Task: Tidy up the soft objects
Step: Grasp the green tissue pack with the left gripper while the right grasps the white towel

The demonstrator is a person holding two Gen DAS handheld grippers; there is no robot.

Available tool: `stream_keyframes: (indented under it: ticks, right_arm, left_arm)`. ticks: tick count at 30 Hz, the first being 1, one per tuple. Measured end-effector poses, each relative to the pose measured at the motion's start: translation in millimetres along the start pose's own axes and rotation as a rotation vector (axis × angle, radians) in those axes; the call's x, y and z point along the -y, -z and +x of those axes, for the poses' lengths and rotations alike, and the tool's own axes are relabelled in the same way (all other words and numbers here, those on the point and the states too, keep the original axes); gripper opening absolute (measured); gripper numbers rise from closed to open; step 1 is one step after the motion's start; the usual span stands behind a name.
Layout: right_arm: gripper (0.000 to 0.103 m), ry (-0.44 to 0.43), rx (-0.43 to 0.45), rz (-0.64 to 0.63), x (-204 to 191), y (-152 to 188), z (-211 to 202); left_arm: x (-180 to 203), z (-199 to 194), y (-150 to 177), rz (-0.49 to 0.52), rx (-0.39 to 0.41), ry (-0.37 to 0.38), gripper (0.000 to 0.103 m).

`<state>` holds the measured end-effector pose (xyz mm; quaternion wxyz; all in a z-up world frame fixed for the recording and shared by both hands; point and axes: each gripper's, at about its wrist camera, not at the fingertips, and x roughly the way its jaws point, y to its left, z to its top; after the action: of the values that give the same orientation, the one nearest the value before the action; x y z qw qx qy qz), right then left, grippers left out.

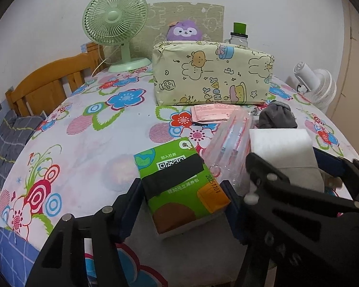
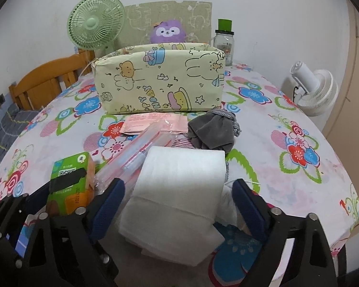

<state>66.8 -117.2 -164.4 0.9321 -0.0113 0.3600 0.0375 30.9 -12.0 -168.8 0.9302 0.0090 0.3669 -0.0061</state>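
Note:
A green tissue pack [image 1: 179, 184] lies on the floral tablecloth between the open fingers of my left gripper [image 1: 182, 206]; contact is unclear. It also shows in the right wrist view [image 2: 70, 186]. A white folded foam sheet [image 2: 177, 191] lies between the open fingers of my right gripper [image 2: 178, 205]; it shows in the left wrist view [image 1: 284, 150]. A clear plastic pouch [image 2: 141, 153], a pink packet [image 2: 153, 122] and a grey cloth bag [image 2: 213, 131] lie in front of a yellow cartoon-print fabric box [image 2: 160, 81].
A green desk fan [image 1: 116, 24], a purple plush toy [image 1: 184, 31] and a glass jar with a green lid [image 1: 239, 34] stand behind the box. A white fan [image 2: 316, 91] stands off the table's right edge. A wooden bed frame [image 1: 47, 81] is at left.

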Motion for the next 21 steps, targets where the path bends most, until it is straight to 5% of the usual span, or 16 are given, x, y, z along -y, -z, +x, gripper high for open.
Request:
stream_keyframes:
  ticks: [7,21]
  right_arm:
    - [0.050,0.000,0.002,0.017,2,-2,2]
    - [0.029,-0.038,0.024,0.061,13,-8,-8]
  left_arm:
    - [1,2,-3,0.002,0.006,-0.006,0.065]
    - [8,-8,-14,0.002,0.035,-0.005,0.065]
